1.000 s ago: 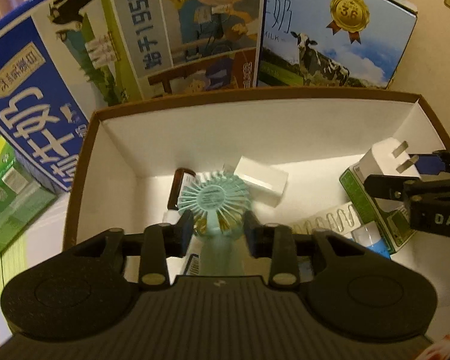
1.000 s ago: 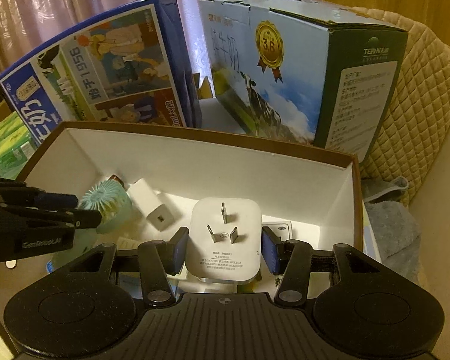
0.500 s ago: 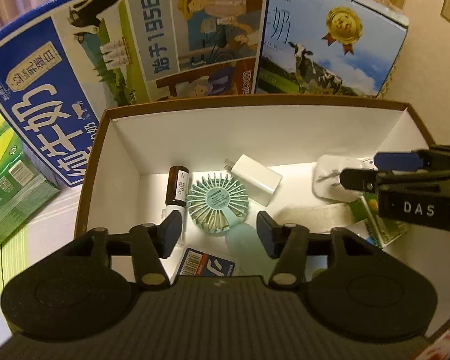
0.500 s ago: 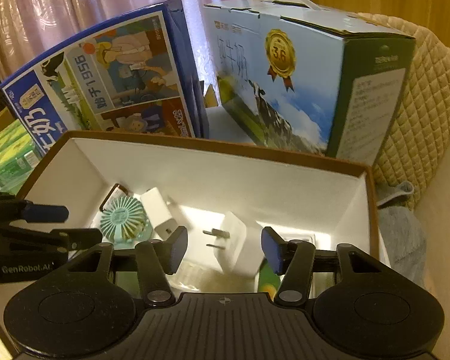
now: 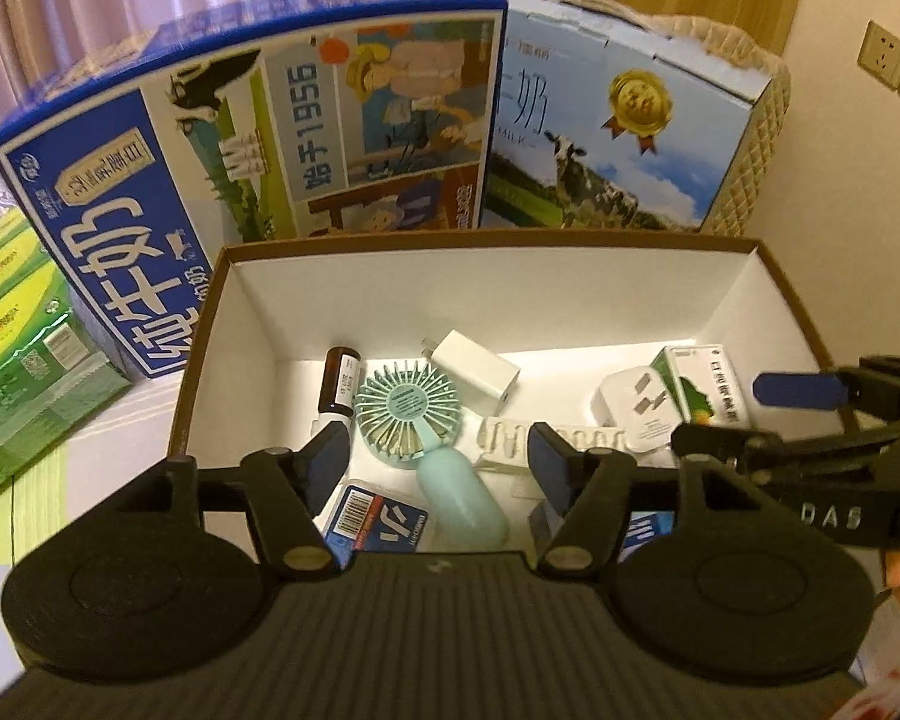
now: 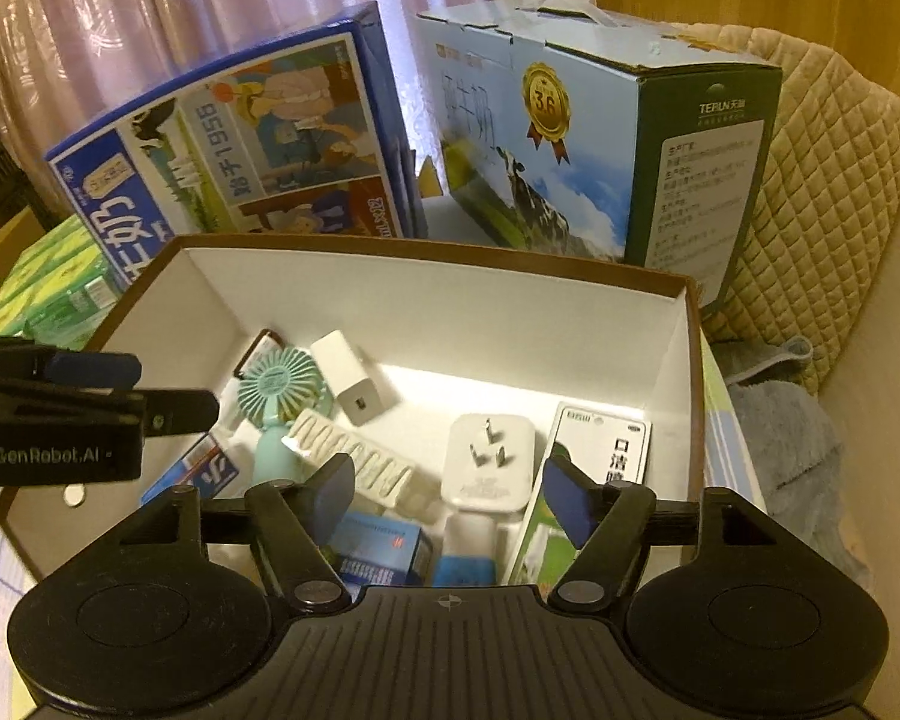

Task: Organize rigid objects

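A brown-rimmed box (image 5: 486,237) with white walls holds the items. A teal mini fan (image 5: 411,414) lies in it beside a white charger (image 5: 474,360) and a brown bottle (image 5: 339,381). My left gripper (image 5: 438,459) hovers above the fan's handle, jaws opening, with no pad touching it. A white plug adapter (image 6: 489,462) lies prongs up on other items beside a tall green-white carton (image 6: 606,462). My right gripper (image 6: 450,495) is above the adapter, jaws opening and gripping nothing. Each gripper shows in the other's view: the right gripper (image 5: 744,414) and the left gripper (image 6: 171,390).
A white ribbed strip (image 6: 354,462), a blue packet (image 6: 378,546) and a blue-red card (image 5: 378,522) also lie in the box. Two milk cartons (image 5: 240,138) (image 5: 618,132) stand right behind it. Green cartons (image 5: 18,348) sit left, and a quilted cushion (image 6: 828,180) and grey cloth (image 6: 780,438) right.
Both grippers opened and drew back upward. The left one let go of the teal fan and the right one released the plug adapter; both items now lie in the box.
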The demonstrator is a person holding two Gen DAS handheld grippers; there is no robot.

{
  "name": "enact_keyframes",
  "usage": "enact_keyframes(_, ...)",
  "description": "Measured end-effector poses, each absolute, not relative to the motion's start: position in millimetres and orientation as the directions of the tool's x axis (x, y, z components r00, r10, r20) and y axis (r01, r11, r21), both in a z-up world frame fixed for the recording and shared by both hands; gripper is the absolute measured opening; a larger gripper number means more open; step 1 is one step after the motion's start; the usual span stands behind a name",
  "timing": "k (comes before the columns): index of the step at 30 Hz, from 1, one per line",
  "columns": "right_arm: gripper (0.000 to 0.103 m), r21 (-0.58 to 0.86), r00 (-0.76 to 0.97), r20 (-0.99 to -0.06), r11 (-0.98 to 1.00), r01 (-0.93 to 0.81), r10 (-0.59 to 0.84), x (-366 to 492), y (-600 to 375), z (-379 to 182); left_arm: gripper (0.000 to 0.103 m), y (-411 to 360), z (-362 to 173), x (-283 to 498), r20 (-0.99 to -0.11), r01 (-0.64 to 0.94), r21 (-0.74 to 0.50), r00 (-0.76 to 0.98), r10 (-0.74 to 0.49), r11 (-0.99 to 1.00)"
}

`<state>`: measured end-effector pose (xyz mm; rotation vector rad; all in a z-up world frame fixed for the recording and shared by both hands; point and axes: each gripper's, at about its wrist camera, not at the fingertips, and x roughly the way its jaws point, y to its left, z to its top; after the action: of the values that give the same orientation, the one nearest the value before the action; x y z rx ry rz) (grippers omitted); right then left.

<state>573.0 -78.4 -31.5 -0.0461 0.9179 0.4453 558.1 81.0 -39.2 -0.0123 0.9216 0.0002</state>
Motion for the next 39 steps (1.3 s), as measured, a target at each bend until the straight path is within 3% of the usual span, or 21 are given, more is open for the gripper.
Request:
enact_keyframes(17, 0.069, 0.134, 0.530, -0.769, 0.900, -0.414, 0.358, 505, -101, -2, 0.073, 50, 10, 465, -0.714, -0.046, 0.042, 0.697, 0.062, 0.998)
enact_keyframes(39, 0.069, 0.190, 0.500, -0.746, 0.861, -0.472, 0.439, 402, -141, 15, 0.072, 27, 28, 342, -0.755, -0.223, -0.031, 0.644, 0.123, 0.974)
